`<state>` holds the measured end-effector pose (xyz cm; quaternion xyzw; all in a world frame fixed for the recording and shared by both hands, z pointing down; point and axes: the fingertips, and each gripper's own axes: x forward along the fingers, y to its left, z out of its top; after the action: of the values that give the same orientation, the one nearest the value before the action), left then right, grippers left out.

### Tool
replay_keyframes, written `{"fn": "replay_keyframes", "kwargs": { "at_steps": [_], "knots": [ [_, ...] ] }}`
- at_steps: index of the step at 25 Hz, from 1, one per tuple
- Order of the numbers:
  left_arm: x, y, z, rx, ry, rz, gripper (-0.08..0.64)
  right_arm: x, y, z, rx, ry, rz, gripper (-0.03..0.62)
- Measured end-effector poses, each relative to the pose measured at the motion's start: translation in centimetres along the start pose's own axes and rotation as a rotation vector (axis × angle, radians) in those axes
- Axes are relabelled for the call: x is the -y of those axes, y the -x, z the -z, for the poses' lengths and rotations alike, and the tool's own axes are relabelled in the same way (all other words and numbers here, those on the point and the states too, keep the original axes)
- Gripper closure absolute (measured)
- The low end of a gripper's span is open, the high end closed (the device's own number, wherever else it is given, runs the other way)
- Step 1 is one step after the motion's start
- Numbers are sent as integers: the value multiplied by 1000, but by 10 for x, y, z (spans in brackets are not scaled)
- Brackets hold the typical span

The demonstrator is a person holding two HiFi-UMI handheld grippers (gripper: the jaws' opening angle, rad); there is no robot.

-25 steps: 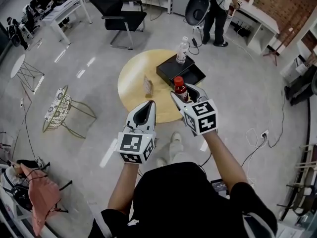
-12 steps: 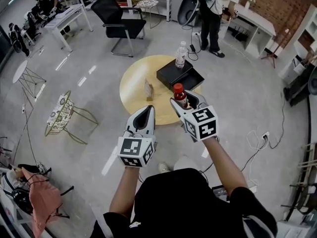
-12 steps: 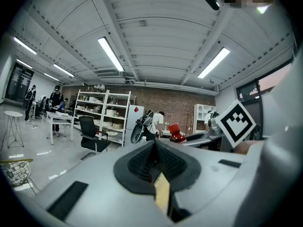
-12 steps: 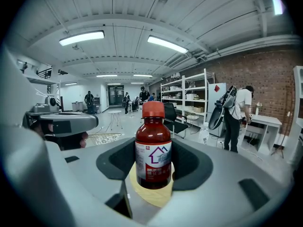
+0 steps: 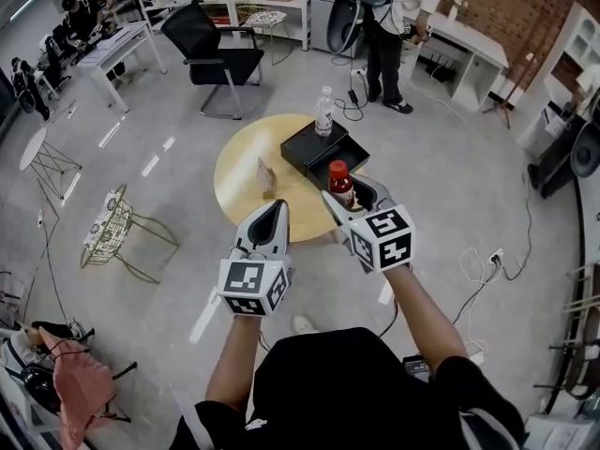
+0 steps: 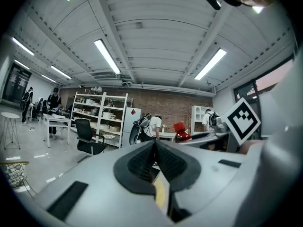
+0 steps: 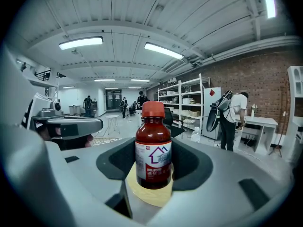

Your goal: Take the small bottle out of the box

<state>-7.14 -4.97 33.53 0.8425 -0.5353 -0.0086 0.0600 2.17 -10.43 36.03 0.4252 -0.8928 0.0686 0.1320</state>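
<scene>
The right gripper [image 5: 356, 193] holds the small bottle [image 5: 341, 184] upright, its 2 fingers [image 7: 191, 162] spread wide and pressing on the bottle's sides. The bottle has a red cap, dark red contents and a white label with a purple house outline. It is out of the box [image 5: 314, 150], raised over the near edge of the round yellow desk [image 5: 239, 172] and well apart from the box.

The left gripper [image 5: 277, 209] hovers just beside the right one, lower and to its left, with its fingers [image 6: 142, 162] pressed together and nothing between them.

The black box sits open on the far side of the desk. A clear water bottle [image 5: 324, 112] stands at the box's far edge, probably just behind it rather than inside. A small card [image 5: 266, 176] stands on the desk to the left of the box.
</scene>
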Motion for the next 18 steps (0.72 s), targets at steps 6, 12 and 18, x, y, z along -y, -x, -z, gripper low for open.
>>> {"fn": "replay_keyframes", "kwargs": {
  "at_steps": [6,12,18],
  "knots": [
    [35,7,-8,10,-4,-7,549,7,38,-3,21,-9,-13,374],
    [67,22,-6,13,-7,-19,549,7,73,-2,45,-8,-30,374],
    [90,44,-5,20,-15,-47,549,-4,100,2,59,-7,-65,374]
  ]
}}
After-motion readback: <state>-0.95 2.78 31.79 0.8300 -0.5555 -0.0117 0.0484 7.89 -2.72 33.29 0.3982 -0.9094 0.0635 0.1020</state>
